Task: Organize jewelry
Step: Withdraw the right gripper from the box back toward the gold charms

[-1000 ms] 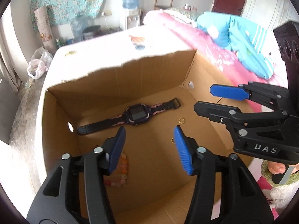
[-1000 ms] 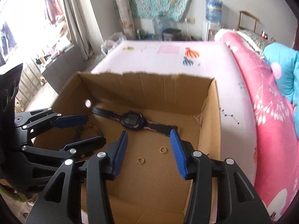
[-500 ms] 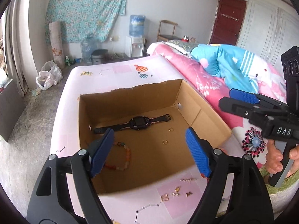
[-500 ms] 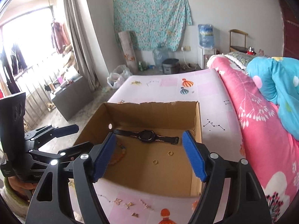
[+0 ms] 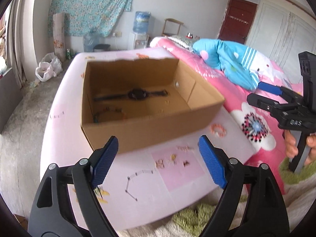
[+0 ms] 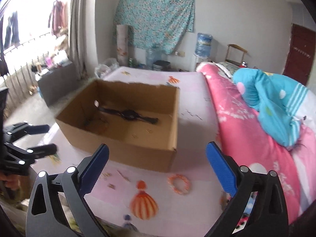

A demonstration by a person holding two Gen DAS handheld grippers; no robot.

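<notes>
The left gripper (image 5: 158, 161) is standing with its jaws spread wide and released; they have just been opening, and nothing is sitting between the blue pads (image 5: 104, 162). It is hovering over the pink bed sheet (image 5: 177, 173), touching nothing. The right gripper (image 6: 157, 169) is likewise gaping at its widest, its jaws also just having been opening, with nothing between them; in the left wrist view it is showing at 3 o'clock, with a hand (image 5: 290, 145) gripping its handle.

The cardboard box (image 5: 150, 126) is sitting open-topped on the bed at 12 o'clock from both grippers. Inside it, a black watch (image 5: 138, 94) is lying flat and stretched out along the far wall. A beaded bracelet (image 5: 110, 111) is lying at the box's 8 o'clock corner in the left wrist view, blurred. Two small gold rings (image 6: 149, 131) are lying on the box floor toward the right wall, apart from the watch.

Outside the box, an orange-and-white bracelet (image 6: 179, 183) is lying on the sheet just beyond the box's near right corner, at about 1 o'clock between the right gripper's jaws. Several small earrings (image 5: 171, 161) are lying scattered on the sheet between the box's near wall and the left gripper, at its 12 o'clock; their shapes are too blurred to tell.
</notes>
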